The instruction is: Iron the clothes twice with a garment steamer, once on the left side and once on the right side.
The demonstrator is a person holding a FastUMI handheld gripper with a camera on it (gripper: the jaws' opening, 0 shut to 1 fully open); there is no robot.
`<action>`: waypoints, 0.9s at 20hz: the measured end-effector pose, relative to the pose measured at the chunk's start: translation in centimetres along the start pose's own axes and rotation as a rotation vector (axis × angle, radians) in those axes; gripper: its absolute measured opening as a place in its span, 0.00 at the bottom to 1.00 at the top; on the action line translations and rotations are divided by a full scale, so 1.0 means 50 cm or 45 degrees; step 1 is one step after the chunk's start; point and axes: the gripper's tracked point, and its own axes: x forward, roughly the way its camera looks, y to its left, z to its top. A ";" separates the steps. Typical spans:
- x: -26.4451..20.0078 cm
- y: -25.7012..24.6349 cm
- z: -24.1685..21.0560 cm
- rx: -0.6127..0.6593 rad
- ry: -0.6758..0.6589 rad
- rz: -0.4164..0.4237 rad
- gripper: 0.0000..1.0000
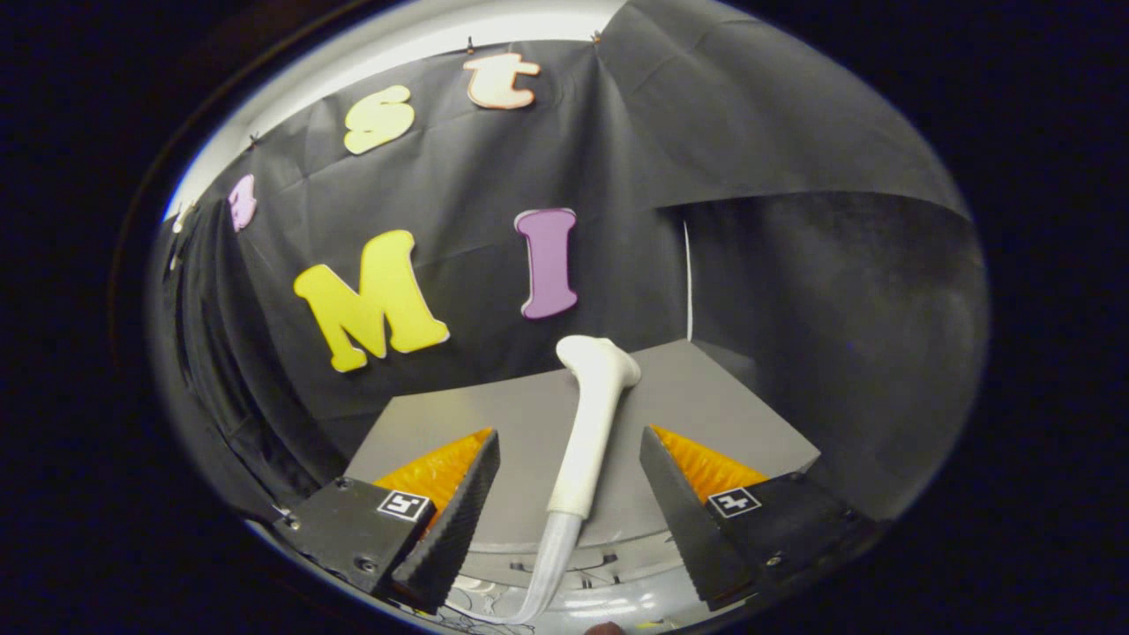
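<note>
Steamer (589, 422): smooth white plastic wand, flared head at far end, ribbed translucent hose (549, 564) near; lies on flat grey table (750, 414), between gripper (569, 520) fingers. Fingers: black ribbed wedges, spread wide, touching nothing.

White garment steamer (589, 423), grey table (494, 423), black-and-orange tool (569, 498) fingers spread.

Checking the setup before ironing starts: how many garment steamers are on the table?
1. The white garment steamer lies on the grey table, between the open gripper fingers, head pointing away, hose trailing back beneath them. More could be hidden behind the fingers.
</note>
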 end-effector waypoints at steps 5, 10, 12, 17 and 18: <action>0.118 -0.022 -0.030 0.053 0.178 0.017 0.94; 0.194 -0.046 -0.061 0.019 0.327 -0.020 0.80; 0.214 -0.031 -0.076 0.007 0.388 0.005 0.73; 0.225 -0.024 -0.079 -0.028 0.424 -0.023 0.57; 0.228 -0.021 -0.078 -0.029 0.421 -0.009 0.55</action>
